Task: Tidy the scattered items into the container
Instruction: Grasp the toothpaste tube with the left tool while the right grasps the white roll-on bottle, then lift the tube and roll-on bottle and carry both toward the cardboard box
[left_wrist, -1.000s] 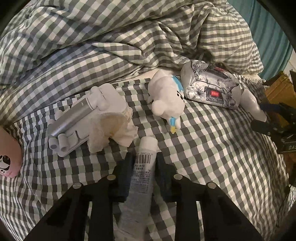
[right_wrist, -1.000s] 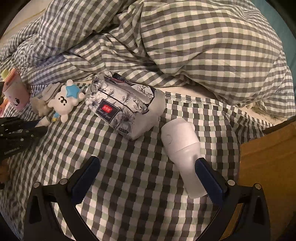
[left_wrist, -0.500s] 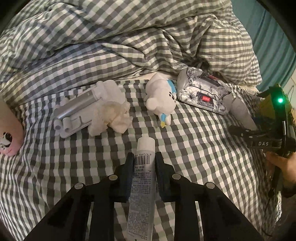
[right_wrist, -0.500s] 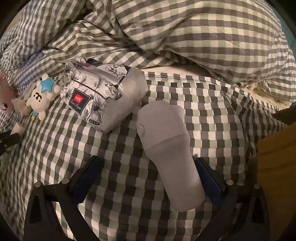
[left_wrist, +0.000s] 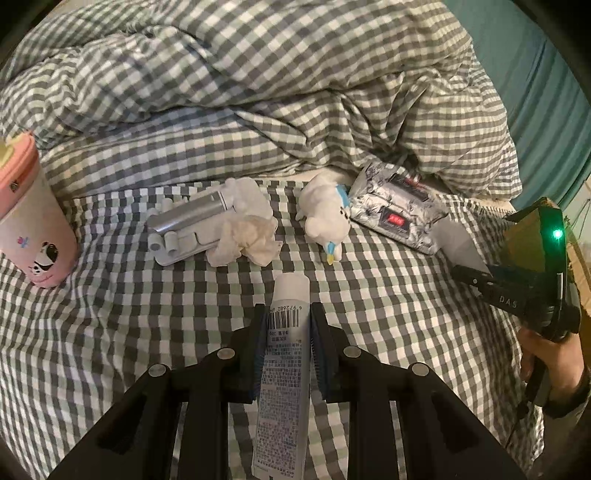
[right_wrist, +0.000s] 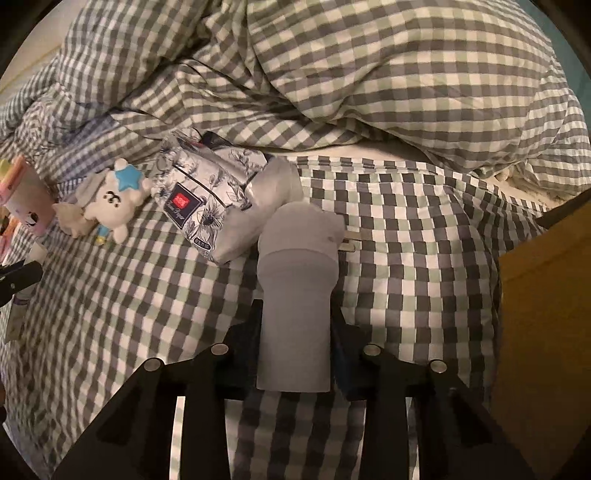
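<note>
Gingham bedding in grey, green and white covers the bed where we count the loose things: one pink panda cup at the left edge of the left wrist view, one silver folding stand, one crumpled tissue lying against it, one white plush toy with a blue star, and one flower-printed tissue pack touching the toy. We hold two more. Our left hand-held gripper is clamped on one white tube, barcode up, its cap pointing toward the toy. Our right hand-held gripper has just been closing and its pads now press the sides of one grey bottle, whose cap end touches the tissue pack.

Open sheet lies at lower left in both views. A rumpled duvet walls off the top. A brown cardboard box fills the right edge of the right wrist view; its inside is out of sight, and we cannot see inside the cup.
</note>
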